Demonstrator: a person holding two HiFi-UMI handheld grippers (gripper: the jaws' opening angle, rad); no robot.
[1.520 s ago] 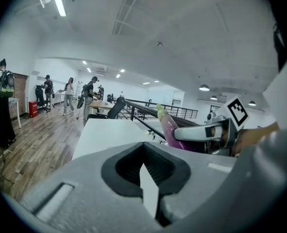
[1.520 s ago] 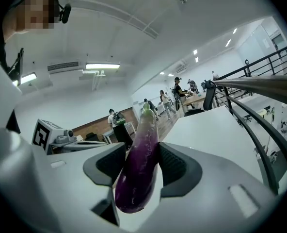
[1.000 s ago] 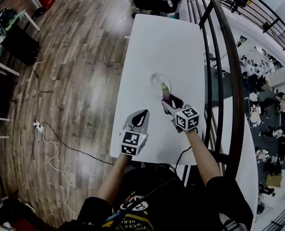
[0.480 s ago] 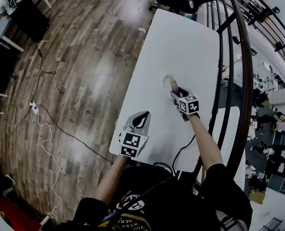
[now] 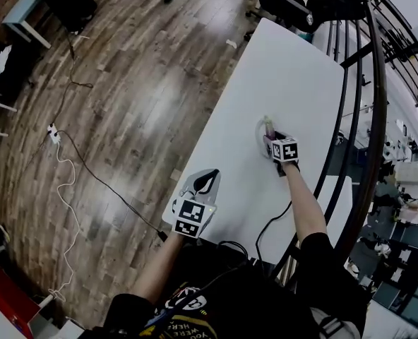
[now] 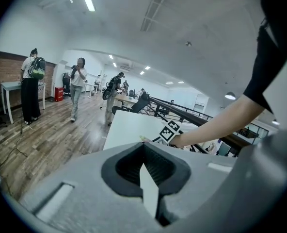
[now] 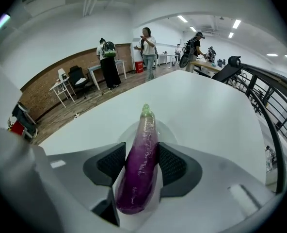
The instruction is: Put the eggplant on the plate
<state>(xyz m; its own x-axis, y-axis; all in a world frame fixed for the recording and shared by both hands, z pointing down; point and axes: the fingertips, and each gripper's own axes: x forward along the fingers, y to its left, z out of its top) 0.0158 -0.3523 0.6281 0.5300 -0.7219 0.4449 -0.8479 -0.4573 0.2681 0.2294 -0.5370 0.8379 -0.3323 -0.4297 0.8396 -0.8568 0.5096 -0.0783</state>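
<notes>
A long purple eggplant (image 7: 139, 166) with a green tip lies lengthwise between the jaws of my right gripper (image 7: 140, 163), which is shut on it. Its tip reaches over the pale round plate (image 7: 170, 130) on the white table. In the head view the right gripper (image 5: 275, 142) is at the plate (image 5: 261, 128), and the eggplant (image 5: 270, 127) pokes forward over it. My left gripper (image 5: 203, 181) rests near the table's front left edge; its jaws stand together with nothing between them (image 6: 146, 166).
The long white table (image 5: 279, 69) runs away from me, with a black railing (image 5: 368, 119) along its right side and wooden floor to its left. Office chairs (image 5: 294, 6) stand at the far end. Cables (image 5: 75, 168) lie on the floor. People stand far off.
My right gripper has carried the eggplant forward and now holds it over the plate. The left gripper has stayed near the front edge. The head camera has shifted.
</notes>
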